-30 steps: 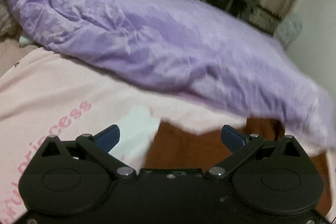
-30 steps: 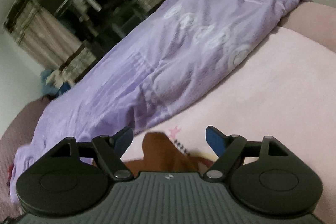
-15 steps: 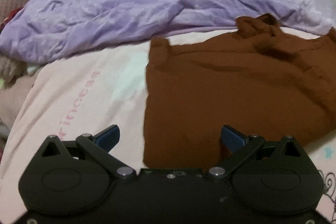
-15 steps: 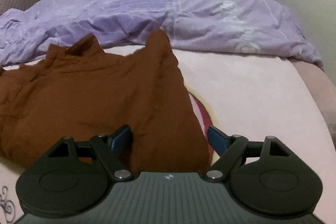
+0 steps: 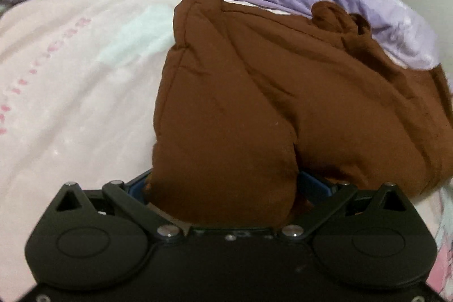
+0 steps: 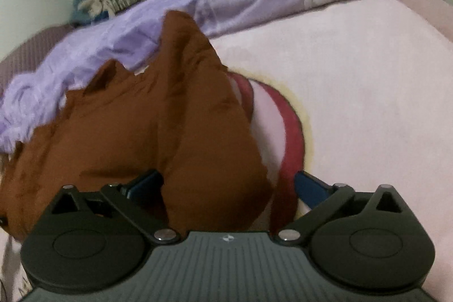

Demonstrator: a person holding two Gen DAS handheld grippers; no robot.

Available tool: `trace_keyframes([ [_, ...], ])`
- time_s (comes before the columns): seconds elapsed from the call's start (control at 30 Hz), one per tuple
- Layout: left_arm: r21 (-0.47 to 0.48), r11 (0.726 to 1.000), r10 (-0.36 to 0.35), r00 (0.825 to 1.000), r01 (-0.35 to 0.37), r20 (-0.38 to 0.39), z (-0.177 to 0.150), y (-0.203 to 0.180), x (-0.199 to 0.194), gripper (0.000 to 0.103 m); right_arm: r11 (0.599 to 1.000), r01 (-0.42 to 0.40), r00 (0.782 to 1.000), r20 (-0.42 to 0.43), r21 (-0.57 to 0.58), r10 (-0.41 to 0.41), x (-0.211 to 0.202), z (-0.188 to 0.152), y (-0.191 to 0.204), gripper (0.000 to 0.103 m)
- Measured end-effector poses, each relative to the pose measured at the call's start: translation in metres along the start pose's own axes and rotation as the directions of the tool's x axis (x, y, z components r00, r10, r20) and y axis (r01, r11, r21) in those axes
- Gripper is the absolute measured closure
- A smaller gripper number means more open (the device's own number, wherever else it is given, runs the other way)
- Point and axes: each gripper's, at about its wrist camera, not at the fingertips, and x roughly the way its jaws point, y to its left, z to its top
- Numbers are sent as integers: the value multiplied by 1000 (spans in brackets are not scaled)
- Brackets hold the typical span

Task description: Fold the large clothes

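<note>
Pink bedsheet (image 5: 70,104) under brown garment (image 5: 254,104); both claws spread wide around its hem

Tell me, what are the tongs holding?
Nothing gripped yet. The brown garment has its near hem bunched between both open tongs, left and right.

Left claw (image 5: 223,186) fingertips buried under garment (image 5: 254,104)
</note>
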Motion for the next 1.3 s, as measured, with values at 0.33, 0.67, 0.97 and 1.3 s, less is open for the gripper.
trace_keyframes([
  [0.33, -1, 998, -62, 991, 62, 121, -4, -11, -53, 71, 999, -37, 999, -4, 20, 37, -19, 12, 27, 79],
  [0.67, 49, 999, -8, 944, -9, 330, -39, -37, -193, 72, 995, -44, 987, 151, -85, 56, -148, -12, 59, 81],
  [0.97, -66, 998, 7, 997, -2, 73, -157, -3, -173, 68, 994, 90, 996, -7, -67, -91, -149, -105, 31, 78],
  [1.3, -118, 988, 107, 989, -95, 105, -164, 19, -189, 15, 957, 280, 960, 53, -78, -277, -142, -113, 30, 18],
])
